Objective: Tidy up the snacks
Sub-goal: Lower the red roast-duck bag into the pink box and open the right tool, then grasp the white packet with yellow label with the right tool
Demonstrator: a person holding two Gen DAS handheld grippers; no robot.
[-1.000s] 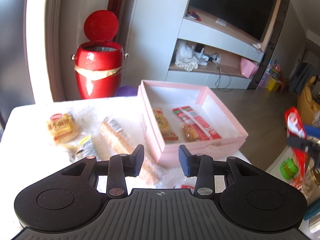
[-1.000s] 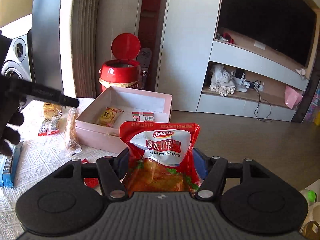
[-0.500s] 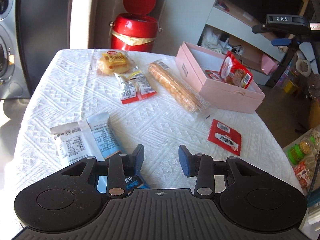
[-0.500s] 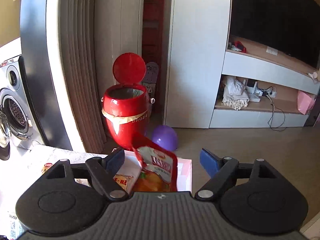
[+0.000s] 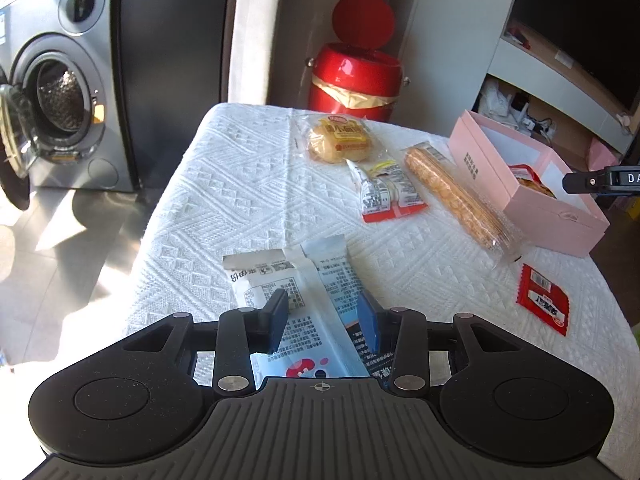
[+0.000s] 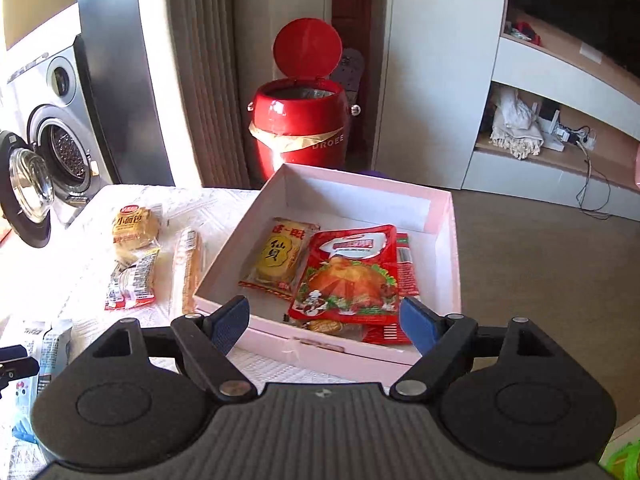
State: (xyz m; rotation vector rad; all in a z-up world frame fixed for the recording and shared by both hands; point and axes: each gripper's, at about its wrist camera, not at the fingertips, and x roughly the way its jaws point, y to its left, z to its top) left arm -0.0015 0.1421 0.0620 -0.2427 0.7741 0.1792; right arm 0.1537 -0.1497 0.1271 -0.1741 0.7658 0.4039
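My left gripper (image 5: pixel 323 316) is open, low over a white and blue snack pack (image 5: pixel 304 284) that lies on the white tablecloth (image 5: pixel 240 184) between its fingers. My right gripper (image 6: pixel 324 320) is open and empty above the near wall of the pink box (image 6: pixel 448 240). In the box lie a red chicken pouch (image 6: pixel 348 276), a yellow cracker pack (image 6: pixel 280 256) and other red packs. The box also shows in the left wrist view (image 5: pixel 532 184).
On the cloth lie a small bun pack (image 5: pixel 338 140), a red and white wrapper (image 5: pixel 386 192), a long biscuit sleeve (image 5: pixel 456 200) and a small red sachet (image 5: pixel 542 300). A red bin (image 5: pixel 354 76) with its lid up stands behind the table. A washing machine (image 5: pixel 60 92) stands left.
The right gripper has let go of the red chicken pouch, which now lies in the box, and has opened wide. The left gripper has come down over the white and blue pack.
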